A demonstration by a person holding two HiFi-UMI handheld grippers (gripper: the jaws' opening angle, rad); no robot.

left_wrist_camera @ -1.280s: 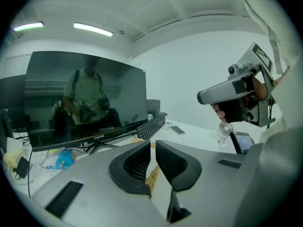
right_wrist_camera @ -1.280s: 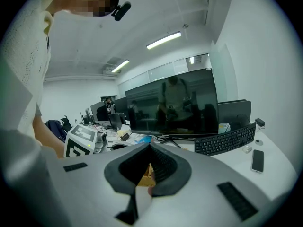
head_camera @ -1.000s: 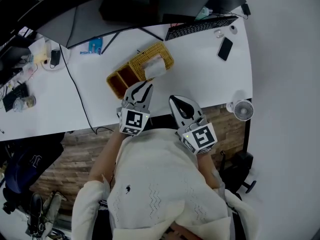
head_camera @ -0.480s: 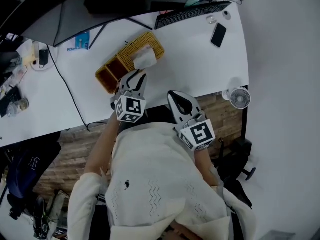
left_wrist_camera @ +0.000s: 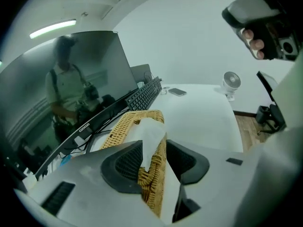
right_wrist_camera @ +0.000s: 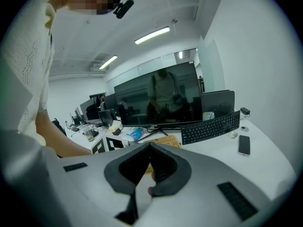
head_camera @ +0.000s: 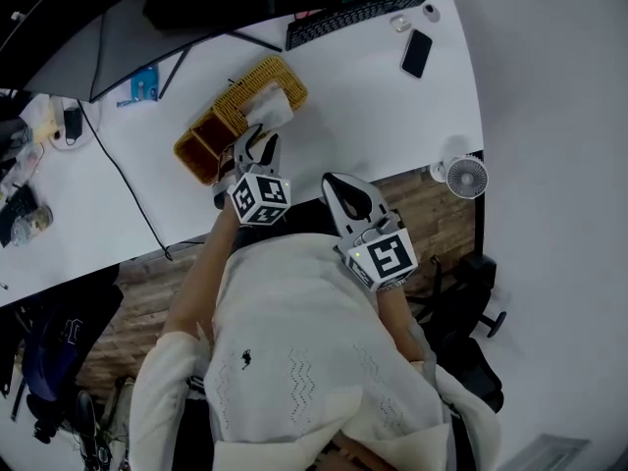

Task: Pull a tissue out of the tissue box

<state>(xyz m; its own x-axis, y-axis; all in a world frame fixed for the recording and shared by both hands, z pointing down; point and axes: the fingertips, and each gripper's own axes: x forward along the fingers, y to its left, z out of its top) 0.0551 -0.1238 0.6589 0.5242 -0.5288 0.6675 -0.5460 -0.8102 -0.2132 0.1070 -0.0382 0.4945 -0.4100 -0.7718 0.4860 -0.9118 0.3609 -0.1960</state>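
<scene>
A woven wicker tissue box (head_camera: 224, 126) lies on the white desk (head_camera: 373, 116), with a white tissue (head_camera: 271, 108) sticking up from its slot. My left gripper (head_camera: 257, 143) is open at the box's near side. In the left gripper view the tissue (left_wrist_camera: 150, 135) rises between the two open jaws, above the wicker box (left_wrist_camera: 127, 123). My left gripper (left_wrist_camera: 154, 148) is not closed on the tissue. My right gripper (head_camera: 340, 181) is shut and empty, held over the desk's front edge to the right of the box. From the right gripper (right_wrist_camera: 150, 146) view, the wicker box (right_wrist_camera: 165, 141) peeks out past the tips.
A black keyboard (head_camera: 358, 13) and a monitor stand lie behind the box. A phone (head_camera: 415, 53) lies at the back right, and a small fan (head_camera: 457, 177) stands at the desk's right corner. A black cable (head_camera: 123, 180) crosses the desk at left. Wooden floor lies below.
My left gripper has moved forward to the wicker box, so the tissue now stands between its open jaws. The right gripper has stayed shut near the desk edge.
</scene>
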